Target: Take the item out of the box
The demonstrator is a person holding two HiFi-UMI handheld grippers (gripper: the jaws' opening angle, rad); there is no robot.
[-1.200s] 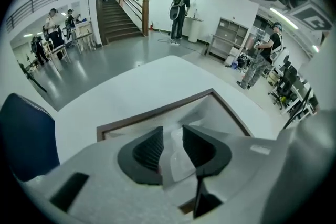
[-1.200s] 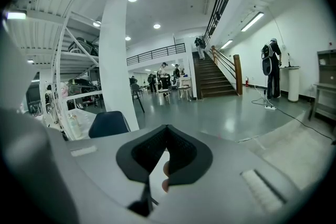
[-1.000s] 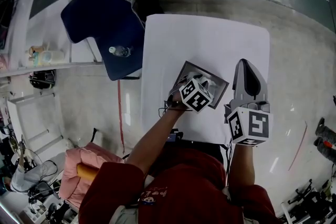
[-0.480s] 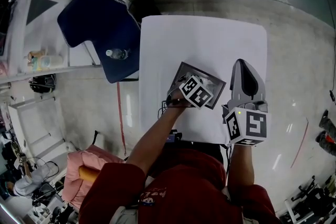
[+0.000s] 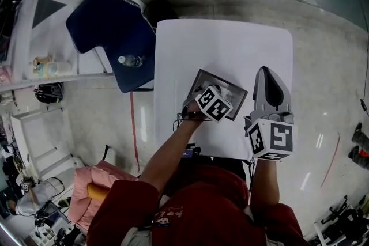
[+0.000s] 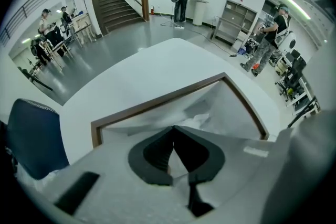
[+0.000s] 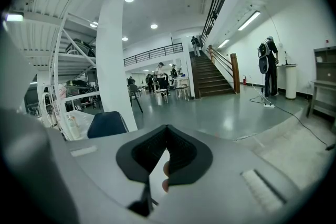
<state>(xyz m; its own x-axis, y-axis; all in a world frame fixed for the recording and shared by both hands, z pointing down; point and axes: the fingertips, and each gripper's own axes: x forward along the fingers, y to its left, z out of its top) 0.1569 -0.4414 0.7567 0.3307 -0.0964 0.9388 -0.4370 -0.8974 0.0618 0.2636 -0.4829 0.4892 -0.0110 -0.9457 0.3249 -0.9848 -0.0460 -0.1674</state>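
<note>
The right gripper (image 5: 266,72), jaws pressed together on nothing, hovers over the white rectangular table (image 5: 225,37), just beside the shallow brown-rimmed box (image 5: 237,91). The left gripper (image 6: 173,127) points steeply down into that box. Its jaws have just been closing and the tips now meet right at the crumpled white item (image 6: 203,119) lying inside, though whether any of it is pinched cannot be told. Beyond the table's left edge stands a dark blue chair (image 5: 112,31).
</note>
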